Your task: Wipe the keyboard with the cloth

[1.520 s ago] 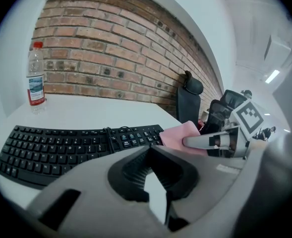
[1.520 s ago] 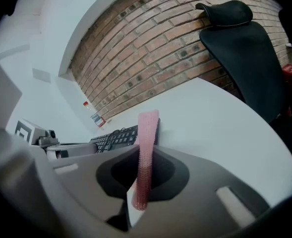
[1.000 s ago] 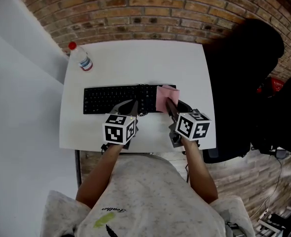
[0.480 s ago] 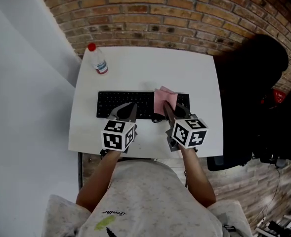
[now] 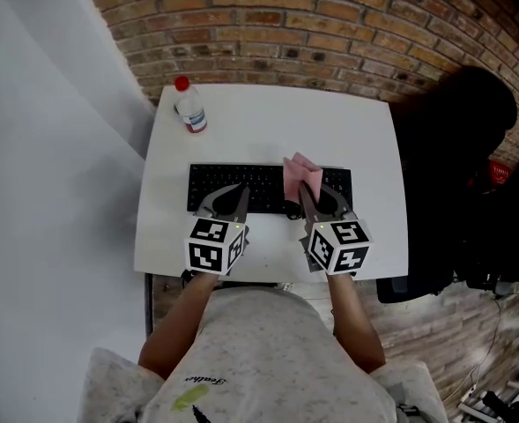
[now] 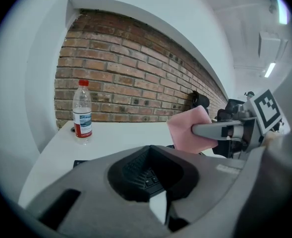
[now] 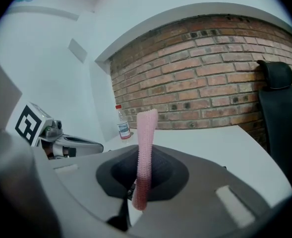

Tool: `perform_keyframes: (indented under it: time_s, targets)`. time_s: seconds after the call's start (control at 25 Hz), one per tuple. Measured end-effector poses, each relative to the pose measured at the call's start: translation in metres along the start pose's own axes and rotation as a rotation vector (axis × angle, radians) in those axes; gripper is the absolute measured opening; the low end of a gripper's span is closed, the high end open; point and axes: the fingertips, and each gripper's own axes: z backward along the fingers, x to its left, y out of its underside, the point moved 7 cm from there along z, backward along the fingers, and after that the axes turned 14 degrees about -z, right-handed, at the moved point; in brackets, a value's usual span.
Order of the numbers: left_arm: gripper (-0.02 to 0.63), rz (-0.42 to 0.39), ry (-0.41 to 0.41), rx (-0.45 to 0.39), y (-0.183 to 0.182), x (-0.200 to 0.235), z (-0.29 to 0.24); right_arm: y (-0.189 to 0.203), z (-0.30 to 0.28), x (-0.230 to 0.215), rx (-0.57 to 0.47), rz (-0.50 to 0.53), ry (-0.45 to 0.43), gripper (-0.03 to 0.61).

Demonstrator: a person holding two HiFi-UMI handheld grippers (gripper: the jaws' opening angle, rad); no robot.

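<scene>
Since a second ago the pink cloth (image 5: 301, 176) has travelled left from the right end of the keyboard (image 5: 241, 183) to a spot right of its middle. I see a brick wall (image 5: 329, 25) behind the white table (image 5: 268, 117), and a black chair (image 5: 453, 148) at the table's right side. The black keyboard lies crosswise on the table. My right gripper (image 5: 303, 192) is clamped on the cloth, which stands upright between its jaws over the keys; I can't tell whether it touches them. My left gripper (image 5: 233, 194) has its jaws together, empty, at the keyboard's front edge. A red-capped bottle (image 5: 190, 108) stands at the far left corner.
</scene>
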Motion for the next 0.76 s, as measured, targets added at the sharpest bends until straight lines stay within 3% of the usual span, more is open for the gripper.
perform_keyframes:
  time_s: [0.76]
  targets:
    - [-0.003, 0.006, 0.048, 0.009, 0.0015, -0.0021, -0.0088, 0.0016, 0.0014, -0.0012, -0.008, 0.013, 0.015, 0.023]
